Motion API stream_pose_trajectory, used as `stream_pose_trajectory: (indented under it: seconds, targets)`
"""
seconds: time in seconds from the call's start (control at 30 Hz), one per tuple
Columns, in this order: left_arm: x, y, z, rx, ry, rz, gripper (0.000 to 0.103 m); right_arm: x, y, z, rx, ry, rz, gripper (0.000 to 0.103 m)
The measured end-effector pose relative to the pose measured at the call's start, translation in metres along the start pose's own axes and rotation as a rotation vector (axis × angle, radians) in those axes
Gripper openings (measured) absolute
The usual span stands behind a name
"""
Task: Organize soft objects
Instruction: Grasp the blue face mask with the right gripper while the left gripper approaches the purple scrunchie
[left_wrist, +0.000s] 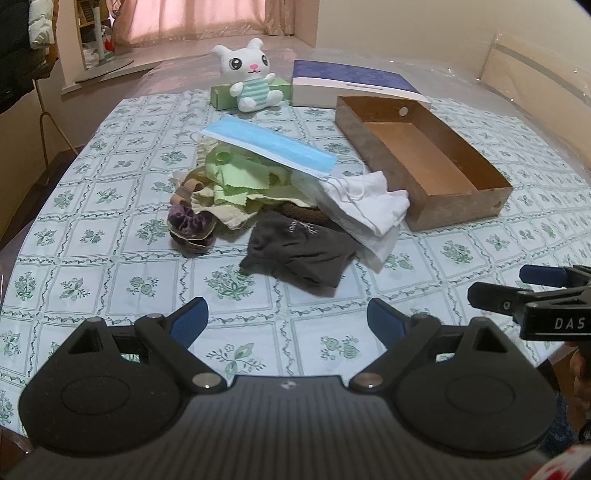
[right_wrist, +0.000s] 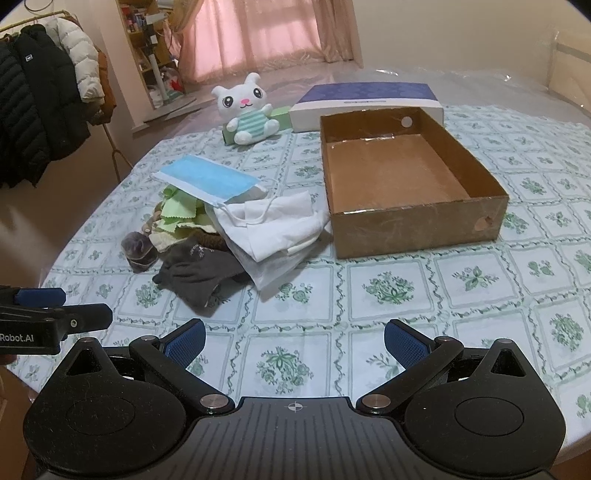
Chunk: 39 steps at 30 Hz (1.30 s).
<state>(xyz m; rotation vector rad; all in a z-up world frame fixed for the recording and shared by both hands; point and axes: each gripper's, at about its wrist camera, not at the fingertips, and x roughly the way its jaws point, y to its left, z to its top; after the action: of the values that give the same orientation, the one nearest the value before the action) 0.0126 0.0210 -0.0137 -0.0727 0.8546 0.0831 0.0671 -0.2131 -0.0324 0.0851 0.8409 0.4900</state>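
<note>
A heap of soft things lies mid-table: a blue face mask (left_wrist: 271, 147) (right_wrist: 208, 179) on top, green cloths (left_wrist: 240, 177) (right_wrist: 181, 214), white cloth (left_wrist: 369, 212) (right_wrist: 273, 225), a dark grey glove (left_wrist: 299, 251) (right_wrist: 201, 271) and a purple scrunchie (left_wrist: 190, 227) (right_wrist: 138, 249). An open brown cardboard box (left_wrist: 461, 212) (right_wrist: 417, 230) stands empty to the right of the heap. A white plush bunny (left_wrist: 251, 77) (right_wrist: 249, 112) sits at the back. My left gripper (left_wrist: 288, 319) (right_wrist: 74, 304) and right gripper (right_wrist: 293, 338) (left_wrist: 498, 290) hover open near the table's front edge, both empty.
A purple-and-white box (left_wrist: 351, 83) (right_wrist: 369, 98) and a green box (left_wrist: 221, 96) (right_wrist: 282, 116) lie behind the bunny. The round table (left_wrist: 110, 240) (right_wrist: 461, 314) has a floral cloth under clear plastic. Coats (right_wrist: 40, 107) hang on a rack at left.
</note>
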Motion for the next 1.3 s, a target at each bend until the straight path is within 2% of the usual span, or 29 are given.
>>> stream_pose_trajectory:
  seconds: [0.4, 0.67, 0.87, 1.03, 1.3]
  targets:
    - [0.028, 0.024, 0.01, -0.032, -0.002, 0.037, 0.091, 0.035, 0.007, 0.018, -0.043, -0.038, 0.056, 0.103]
    - [0.048, 0.033, 0.029, -0.053, -0.022, 0.041, 0.089, 0.06, 0.013, 0.045, -0.072, -0.091, 0.089, 0.101]
    - [0.064, 0.047, 0.045, -0.068, -0.034, 0.075, 0.089, 0.085, 0.03, 0.066, -0.162, -0.123, 0.092, 0.093]
    - [0.081, 0.065, 0.054, -0.094, -0.032, 0.102, 0.084, 0.113, 0.051, 0.078, -0.252, -0.136, 0.111, 0.081]
    - [0.102, 0.087, 0.061, -0.128, -0.033, 0.126, 0.083, 0.154, 0.085, 0.083, -0.428, -0.155, 0.078, 0.069]
